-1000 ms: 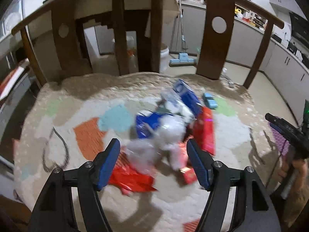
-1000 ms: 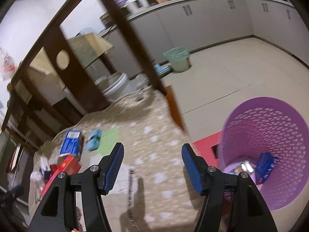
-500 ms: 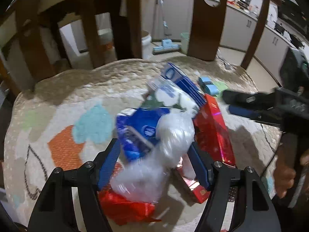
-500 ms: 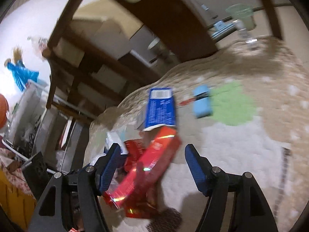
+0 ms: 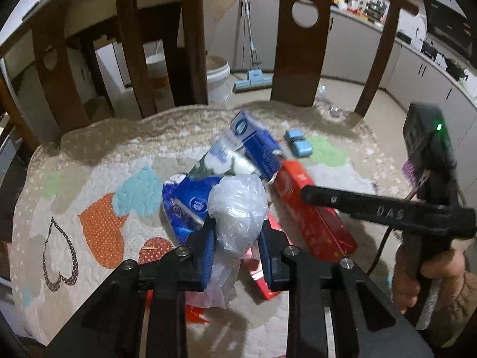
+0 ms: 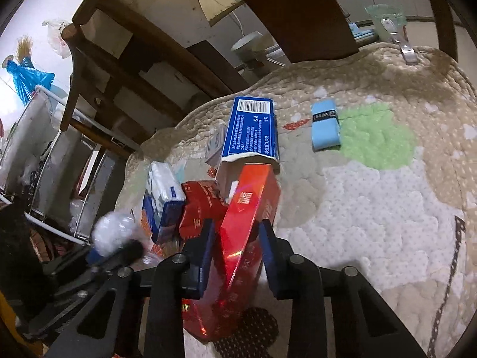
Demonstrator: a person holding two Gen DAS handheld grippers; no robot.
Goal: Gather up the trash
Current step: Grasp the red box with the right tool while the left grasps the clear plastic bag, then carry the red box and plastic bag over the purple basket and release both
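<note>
Pinching plastic bag (image 5: 237, 208), left gripper (image 5: 235, 256); right gripper (image 6: 237, 250) clamps red box (image 6: 244, 223).

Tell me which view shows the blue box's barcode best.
The right wrist view: the blue box faces the camera, barcode sharp near its top edge. In the left wrist view the same box lies foreshortened, showing a round logo, with no barcode visible.

A quilted patchwork mat (image 5: 89, 161) covers the floor beneath dark wooden chair legs (image 5: 296, 44); grey kitchen cabinets (image 5: 417, 71) line the wall.
</note>
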